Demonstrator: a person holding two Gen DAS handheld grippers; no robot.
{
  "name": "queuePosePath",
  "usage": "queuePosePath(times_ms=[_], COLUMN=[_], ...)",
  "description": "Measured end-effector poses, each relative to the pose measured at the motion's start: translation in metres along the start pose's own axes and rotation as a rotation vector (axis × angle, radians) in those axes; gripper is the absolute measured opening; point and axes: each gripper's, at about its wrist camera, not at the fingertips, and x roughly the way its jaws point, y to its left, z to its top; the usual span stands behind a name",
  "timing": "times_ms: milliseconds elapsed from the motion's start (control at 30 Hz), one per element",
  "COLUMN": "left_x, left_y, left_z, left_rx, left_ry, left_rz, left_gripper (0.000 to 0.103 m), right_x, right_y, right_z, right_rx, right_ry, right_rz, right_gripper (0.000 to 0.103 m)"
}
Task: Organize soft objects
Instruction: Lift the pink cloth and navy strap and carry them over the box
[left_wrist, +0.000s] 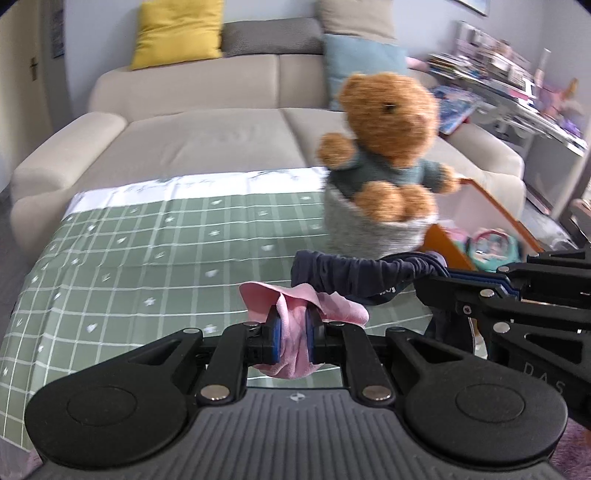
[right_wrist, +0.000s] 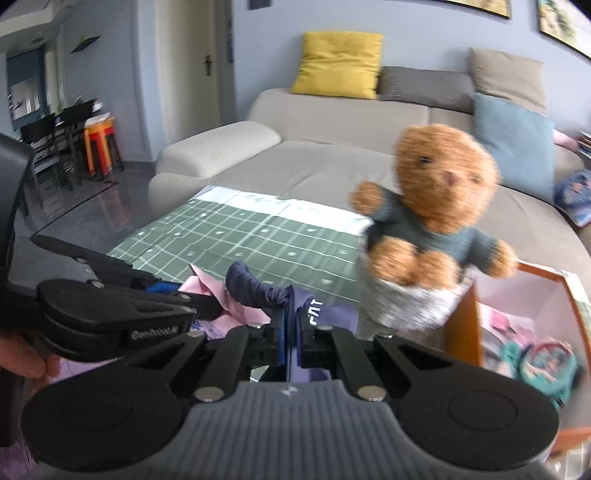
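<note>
From the left wrist, the left gripper (left_wrist: 290, 332) pinches a pink cloth (left_wrist: 295, 310) between its closed fingers. The cloth looks light and floppy, so it should be held in the middle of a bunch.

From the right wrist, the right gripper (right_wrist: 290, 339) is squeezed shut on a dark blue garment (right_wrist: 266, 291). It is soft and droops just past the fingers. The teddy bear (right_wrist: 439, 206) sits in a grey basket (right_wrist: 406, 306) farther ahead, to the right.

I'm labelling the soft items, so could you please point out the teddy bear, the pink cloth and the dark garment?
teddy bear (left_wrist: 391, 122), left wrist view, on its face.
pink cloth (left_wrist: 293, 339), left wrist view, on the fold between the pads.
dark garment (left_wrist: 347, 271), left wrist view, on its gathered band.
</note>
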Motion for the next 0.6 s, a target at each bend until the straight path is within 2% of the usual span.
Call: queuePosePath(times_ms=[367, 600], left_x=[0.001, 0.011], left_y=[-0.083, -0.132], left_z=[0.018, 0.037], left_rx=[0.144, 0.215], left_ry=[-0.004, -0.013], left_rz=[-0.119, -0.197], left_gripper=[0.014, 0.014], right_x=[-0.051, -0.068], right_y=[-0.069, -0.115], right_z=[-0.033, -0.048], right_rx=[0.129, 0.215], right_ry=[-0.033, -0.043], right_rz=[-0.128, -0.206], right_gripper=[0.002, 0.002])
